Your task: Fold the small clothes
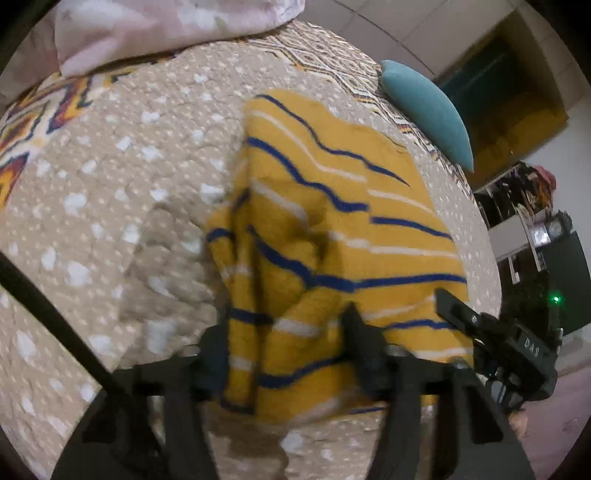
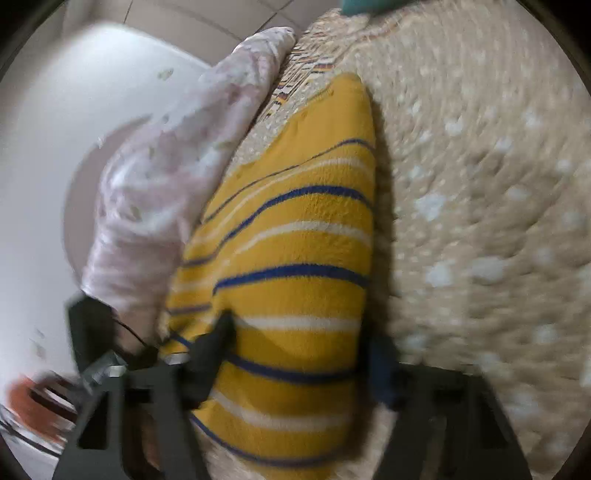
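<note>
A small yellow garment with blue and white stripes [image 1: 332, 229] lies on a beige dotted bedspread [image 1: 110, 206]. My left gripper [image 1: 288, 332] stands with its two fingers wide apart, and a bunched fold of the garment lies between them. My right gripper shows at the garment's right edge in the left wrist view [image 1: 476, 325]. In the right wrist view the garment [image 2: 295, 240] fills the gap between my right gripper's [image 2: 299, 350] fingers, which are also spread wide. Both views are blurred, and I cannot tell whether either gripper pinches the cloth.
A pale pink pillow [image 1: 166, 29] lies at the head of the bed, also seen beside the garment [image 2: 166, 177]. A teal cushion [image 1: 428, 107] sits at the far right edge. A dark shelf with clutter [image 1: 524, 206] stands beyond the bed.
</note>
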The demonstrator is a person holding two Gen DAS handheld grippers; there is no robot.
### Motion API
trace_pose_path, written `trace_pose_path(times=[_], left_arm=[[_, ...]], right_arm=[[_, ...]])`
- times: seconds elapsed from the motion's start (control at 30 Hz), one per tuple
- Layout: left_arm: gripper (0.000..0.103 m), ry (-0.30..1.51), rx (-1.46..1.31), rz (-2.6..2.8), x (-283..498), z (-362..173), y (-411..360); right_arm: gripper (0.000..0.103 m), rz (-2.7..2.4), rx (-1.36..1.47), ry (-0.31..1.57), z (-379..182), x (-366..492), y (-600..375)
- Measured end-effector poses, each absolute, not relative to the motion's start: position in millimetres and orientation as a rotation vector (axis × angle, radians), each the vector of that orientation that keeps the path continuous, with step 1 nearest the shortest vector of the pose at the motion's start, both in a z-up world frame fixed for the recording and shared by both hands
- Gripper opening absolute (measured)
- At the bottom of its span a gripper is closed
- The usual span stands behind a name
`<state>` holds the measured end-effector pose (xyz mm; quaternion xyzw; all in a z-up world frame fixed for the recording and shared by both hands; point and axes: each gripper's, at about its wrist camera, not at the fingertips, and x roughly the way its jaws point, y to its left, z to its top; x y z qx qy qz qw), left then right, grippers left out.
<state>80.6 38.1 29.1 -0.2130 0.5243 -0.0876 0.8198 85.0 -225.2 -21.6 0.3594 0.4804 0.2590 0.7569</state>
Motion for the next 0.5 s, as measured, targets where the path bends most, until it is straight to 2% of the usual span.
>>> trace_pose_path(times=[0.03,0.07,0.23,0.3,0.33,0.37,0.4,0.43,0.5], left_arm=[[0.043,1.108,-0.443,-0.178,77.9,34.3,33.5],[0.040,1.103,-0.419,-0.181,74.2,42.0,25.4],[0.038,1.105,-0.403,-0.289,46.5,62.2,-4.6],[0.042,1.133,-0.379,-0.268,38.9,54.3,-12.7],[0.046,1.147,-0.355,-0.233,38.3,46.2,-16.6],[0.057,1.151,-0.338,-0.215,38.9,40.6,-18.9],[0.064,1.149,-0.313,-0.195,38.2,36.7,-19.7],[0.065,1.136,-0.293,-0.177,35.9,37.5,-19.1],[0.065,1.093,-0.241,-0.141,25.2,48.4,-16.2]], right_arm=[[0.040,0.585,0.809,1.044,-18.1,84.5,-229.5],[0.035,0.592,0.794,1.036,-12.0,81.9,-232.4],[0.034,0.602,0.721,0.958,26.9,44.6,-261.8],[0.035,0.554,0.675,0.961,28.6,29.6,-273.3],[0.040,0.504,0.636,0.977,25.5,23.9,-278.1],[0.048,0.425,0.573,1.016,18.9,19.3,-280.8],[0.050,0.373,0.519,1.040,14.7,15.3,-282.4],[0.060,0.351,0.503,1.029,17.1,9.3,-286.6],[0.062,0.315,0.471,0.994,33.5,-4.0,-292.3]])
